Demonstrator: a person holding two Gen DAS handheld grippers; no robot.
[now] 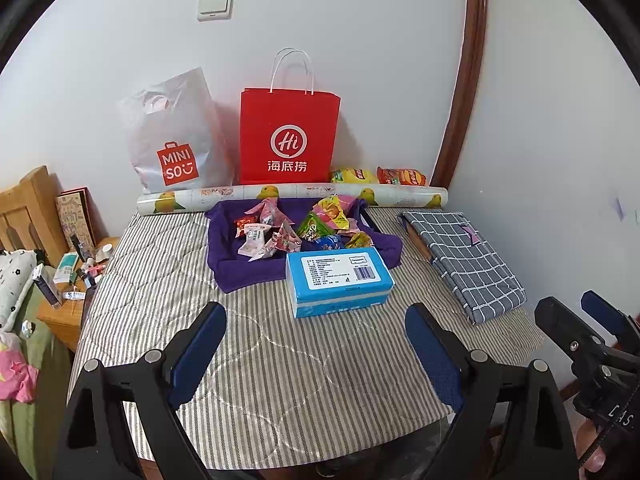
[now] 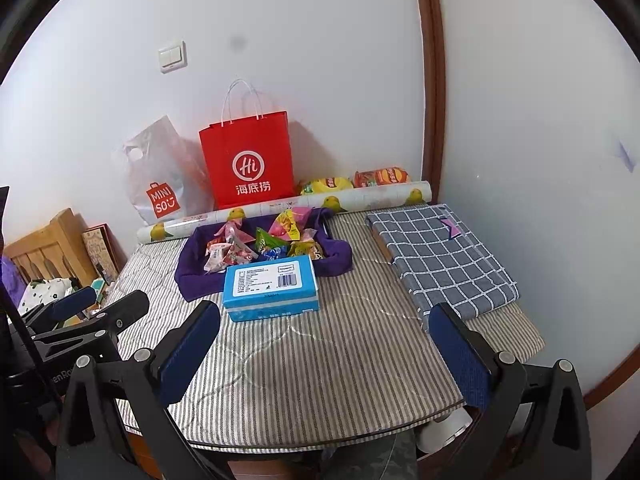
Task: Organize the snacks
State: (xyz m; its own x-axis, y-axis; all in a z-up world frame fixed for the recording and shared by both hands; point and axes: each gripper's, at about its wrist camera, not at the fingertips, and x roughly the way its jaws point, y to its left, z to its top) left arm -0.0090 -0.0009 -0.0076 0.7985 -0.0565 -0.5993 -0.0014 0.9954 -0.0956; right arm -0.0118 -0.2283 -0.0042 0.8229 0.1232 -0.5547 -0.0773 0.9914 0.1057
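Both the left gripper (image 1: 316, 344) and right gripper (image 2: 324, 344) hang wide and empty, so I'd reach over the blue box (image 1: 338, 280) to the snacks (image 1: 304, 228) piled just behind it, pinching one wrapper at a time.

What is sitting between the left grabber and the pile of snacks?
A blue tissue box stands on the striped cloth between the open left gripper and the snacks on the purple cloth. The left wrist view shows it best.
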